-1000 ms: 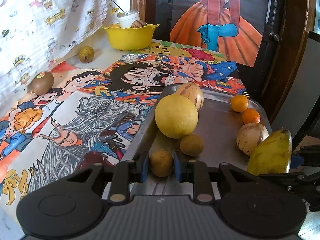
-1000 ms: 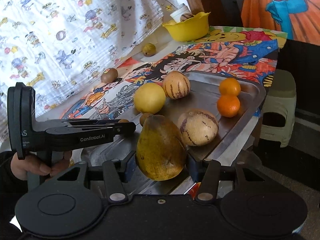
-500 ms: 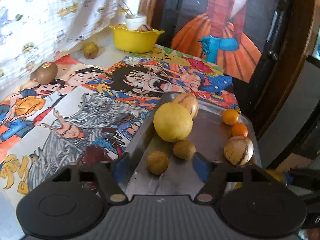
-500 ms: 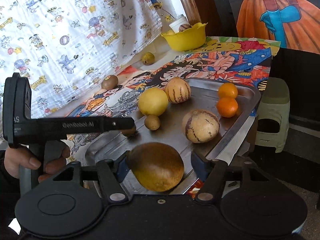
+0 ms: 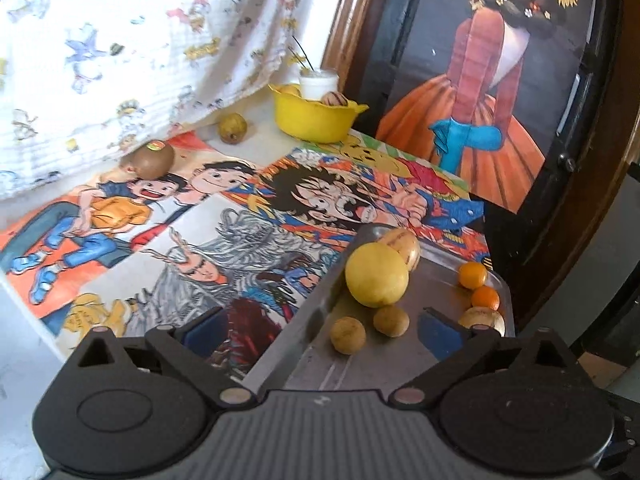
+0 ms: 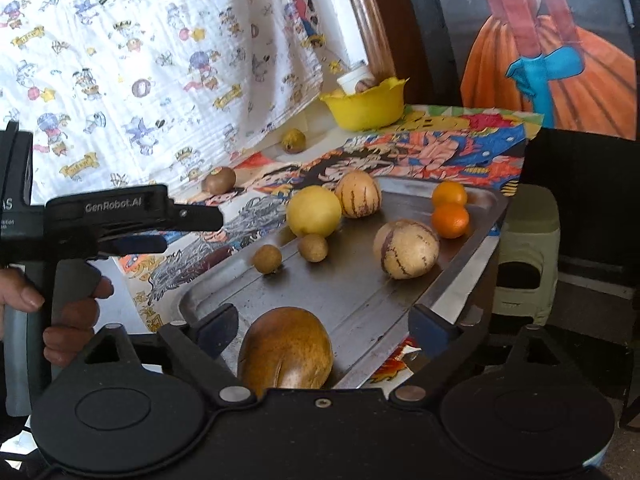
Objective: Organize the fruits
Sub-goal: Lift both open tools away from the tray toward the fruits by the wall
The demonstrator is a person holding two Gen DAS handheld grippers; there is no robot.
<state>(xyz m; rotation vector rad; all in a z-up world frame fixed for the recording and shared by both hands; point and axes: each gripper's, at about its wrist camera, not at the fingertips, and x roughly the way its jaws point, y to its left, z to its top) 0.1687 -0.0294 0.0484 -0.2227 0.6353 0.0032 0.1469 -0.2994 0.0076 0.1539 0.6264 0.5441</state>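
Mango (image 6: 285, 347) (on tray (image 6: 360, 292)) between opening right gripper (image 6: 324, 326)

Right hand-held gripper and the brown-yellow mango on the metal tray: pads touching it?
Apart. Right wrist view: the opening right hand-held gripper shows bare tray on both sides of the mango.

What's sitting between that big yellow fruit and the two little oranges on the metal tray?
Bare tray floor; nothing lies between the big yellow fruit and the two oranges. The right wrist view shows it best.
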